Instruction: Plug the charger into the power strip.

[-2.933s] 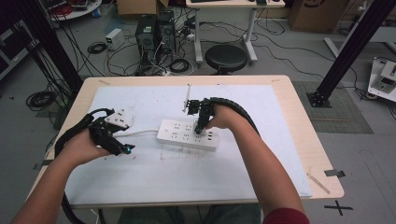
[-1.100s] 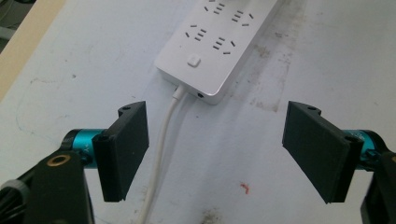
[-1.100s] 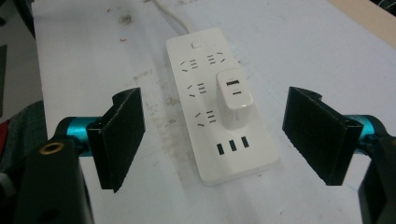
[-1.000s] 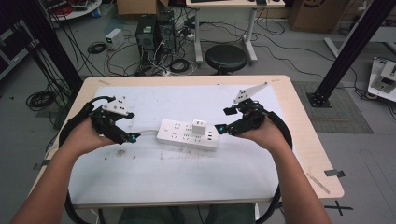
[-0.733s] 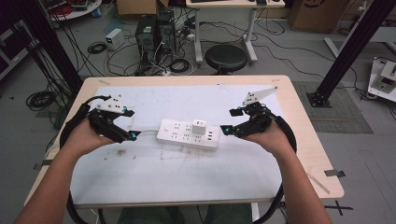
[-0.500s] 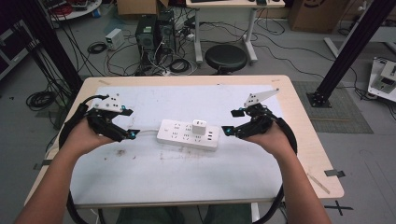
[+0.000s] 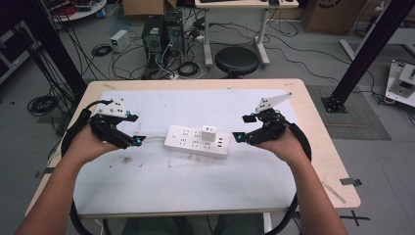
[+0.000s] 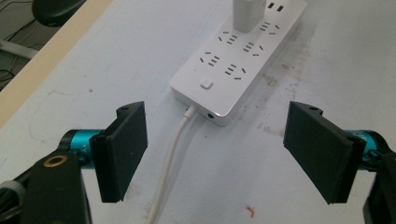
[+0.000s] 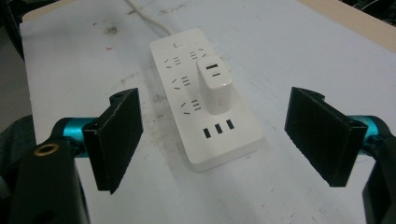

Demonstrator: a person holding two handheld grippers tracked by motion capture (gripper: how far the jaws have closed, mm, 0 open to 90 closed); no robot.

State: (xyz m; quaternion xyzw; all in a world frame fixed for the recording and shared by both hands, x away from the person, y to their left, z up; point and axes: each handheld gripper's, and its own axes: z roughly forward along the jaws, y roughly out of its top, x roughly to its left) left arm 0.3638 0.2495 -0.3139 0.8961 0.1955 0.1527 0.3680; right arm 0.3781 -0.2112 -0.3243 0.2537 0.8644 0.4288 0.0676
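Observation:
A white power strip (image 7: 196, 141) lies in the middle of the table, with a white charger (image 7: 209, 132) plugged upright into it. In the left gripper view the strip (image 8: 238, 60) lies ahead of the jaws, its white cord (image 8: 170, 154) running between them. My left gripper (image 7: 133, 129) stands open to the strip's left with nothing between its jaws. My right gripper (image 7: 244, 127) stands open just off the strip's right end. The right gripper view has the strip (image 9: 205, 112) and charger (image 9: 214, 84) between the wide-open jaws (image 9: 215, 140), untouched.
The table (image 7: 313, 127) carries a pale blue-white mat (image 7: 195, 181) with scuff marks. A black stool (image 7: 237, 59) and computer towers with cables stand on the floor beyond the far edge. A black frame leg (image 7: 362, 54) rises at the right.
My right gripper left the strip, where it stood over the charger, and moved off to the right end. My left gripper shifted slightly up and left. The charger stays plugged in.

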